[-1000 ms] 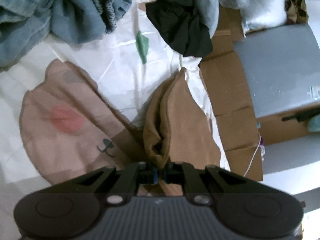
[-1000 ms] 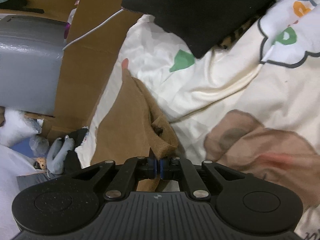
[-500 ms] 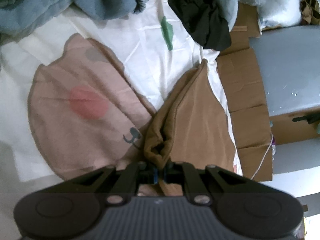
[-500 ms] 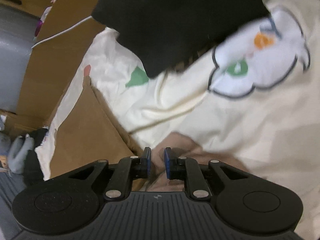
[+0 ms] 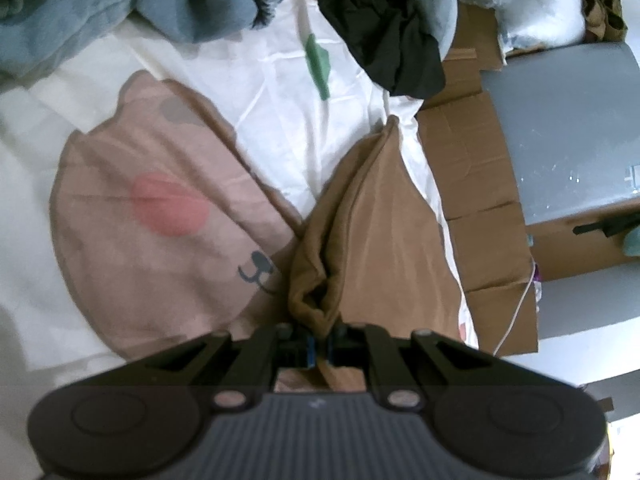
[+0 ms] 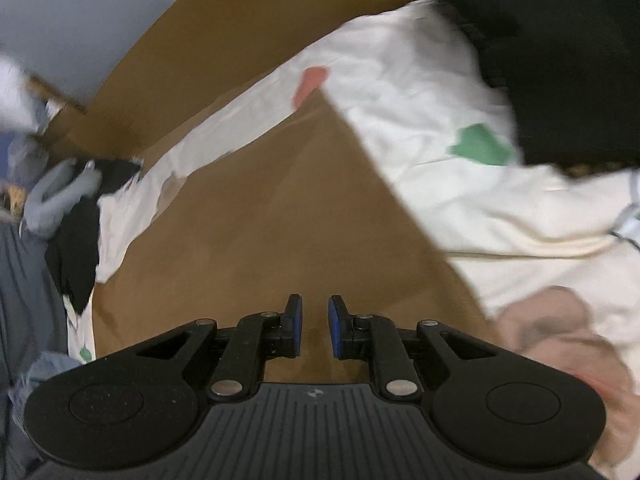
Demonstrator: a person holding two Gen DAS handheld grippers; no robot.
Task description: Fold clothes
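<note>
Brown garment (image 5: 376, 240) folded flat w/ bunched corner, on printed sheet (image 5: 280, 92).

the brown garment (image 5: 384, 240) is a plain tan-brown knit piece, folded into a long shape that narrows to a point at its far end. it lies flat on the white printed bed sheet (image 5: 280, 120), close to the bed's edge. its near corner is bunched into a small rolled fold and lifted. in the right wrist view it (image 6: 280, 220) spreads smooth and wide, blurred.
</note>
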